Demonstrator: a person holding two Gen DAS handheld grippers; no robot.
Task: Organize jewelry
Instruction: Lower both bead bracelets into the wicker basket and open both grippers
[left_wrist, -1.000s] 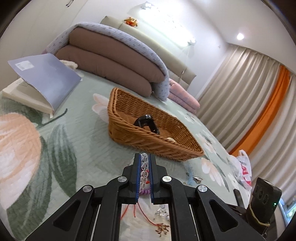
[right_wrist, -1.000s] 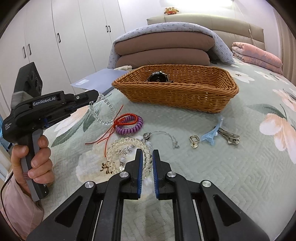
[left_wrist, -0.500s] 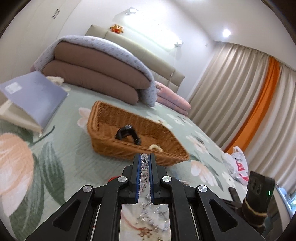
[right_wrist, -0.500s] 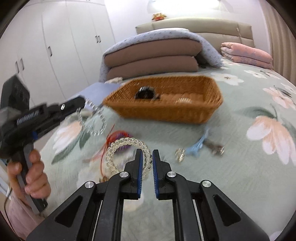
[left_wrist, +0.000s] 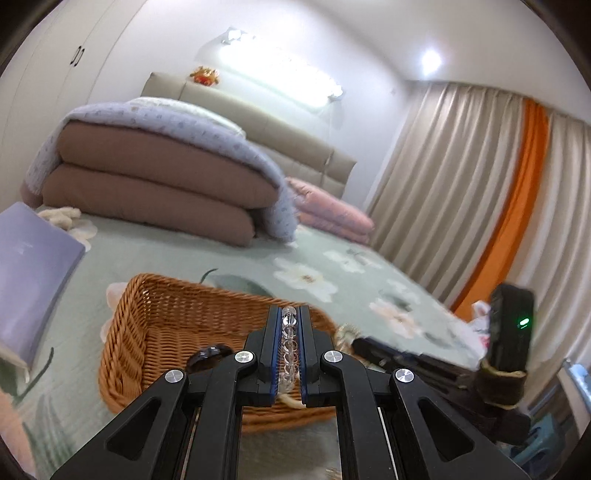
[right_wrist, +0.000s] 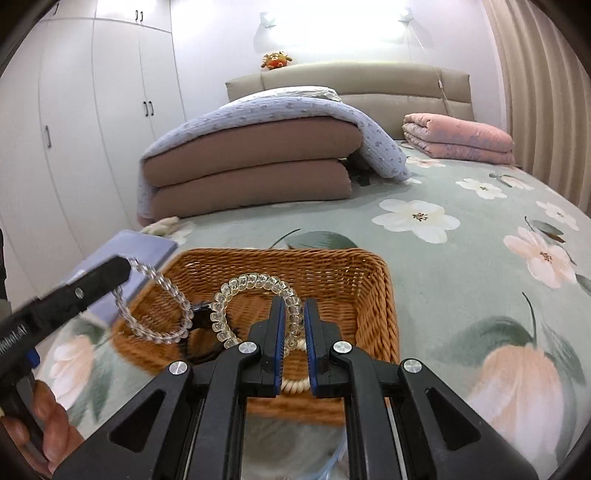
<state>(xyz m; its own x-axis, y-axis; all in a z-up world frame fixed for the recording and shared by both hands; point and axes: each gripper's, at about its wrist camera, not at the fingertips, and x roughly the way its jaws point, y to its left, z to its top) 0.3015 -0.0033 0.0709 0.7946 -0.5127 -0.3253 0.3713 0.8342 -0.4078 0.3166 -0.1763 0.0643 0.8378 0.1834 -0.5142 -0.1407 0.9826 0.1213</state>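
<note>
My left gripper (left_wrist: 289, 314) is shut on a clear bead bracelet (left_wrist: 289, 343), held above the near rim of the wicker basket (left_wrist: 147, 328). In the right wrist view the same bracelet (right_wrist: 155, 317) hangs as a loop from the left gripper's tip (right_wrist: 110, 273) over the basket's left side. My right gripper (right_wrist: 294, 306) is shut on a clear coil hair tie (right_wrist: 251, 284), held over the basket (right_wrist: 373, 295). A black watch (left_wrist: 208, 356) and a cream braided band (right_wrist: 293, 386) lie inside the basket.
The basket stands on a green floral bedspread (right_wrist: 461, 258). A lavender book (left_wrist: 26, 280) lies to its left. Folded brown quilts (right_wrist: 251, 170) and a pink blanket (right_wrist: 458, 142) lie behind. Curtains (left_wrist: 461, 192) hang at the right.
Both grippers rose from the bedspread and moved forward over the basket, each carrying its piece. The other jewelry on the bedspread has dropped out of view.
</note>
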